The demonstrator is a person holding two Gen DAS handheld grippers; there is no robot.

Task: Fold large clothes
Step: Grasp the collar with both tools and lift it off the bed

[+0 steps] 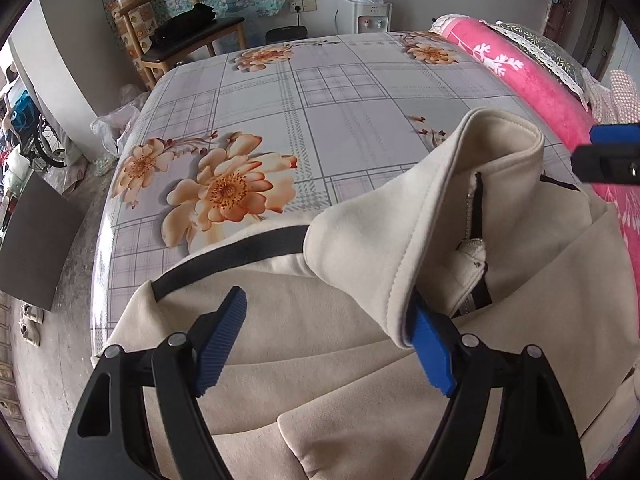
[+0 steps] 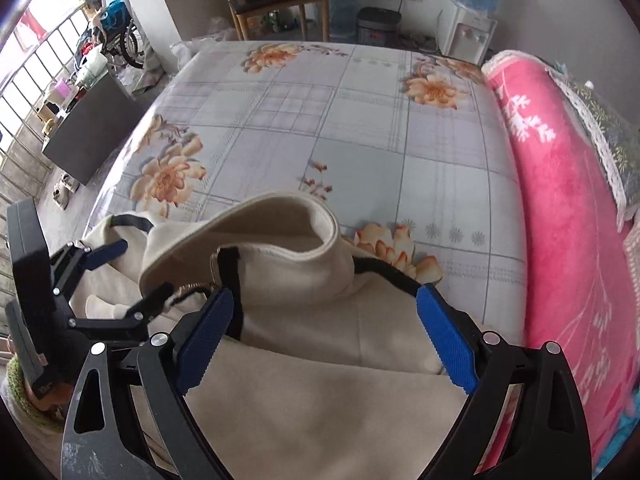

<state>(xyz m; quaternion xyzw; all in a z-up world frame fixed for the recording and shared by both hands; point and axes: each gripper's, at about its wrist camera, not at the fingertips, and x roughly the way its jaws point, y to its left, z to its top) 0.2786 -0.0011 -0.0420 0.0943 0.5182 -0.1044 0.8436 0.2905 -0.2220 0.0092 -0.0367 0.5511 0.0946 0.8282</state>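
1. Lying on the bed [image 1: 320, 92]: cream jacket [image 1: 340, 340], soft, thick, floppy.
2. Hold points: stand-up collar [image 1: 400, 216], shoulders.
3. Left tool [image 1: 328, 344], right tool [image 2: 324, 340]: both wide open, empty.

Both views are fisheye cameras riding on handheld grippers, looking steeply down and forward along blue-padded fingers; each sits close above a cream jacket [image 1: 360, 360] at the bed's [image 2: 360, 128] near edge; both share the floral sheet, pink blanket [image 2: 568, 240], wooden chair [image 1: 180, 36] and water dispenser [image 2: 468, 32] beyond.
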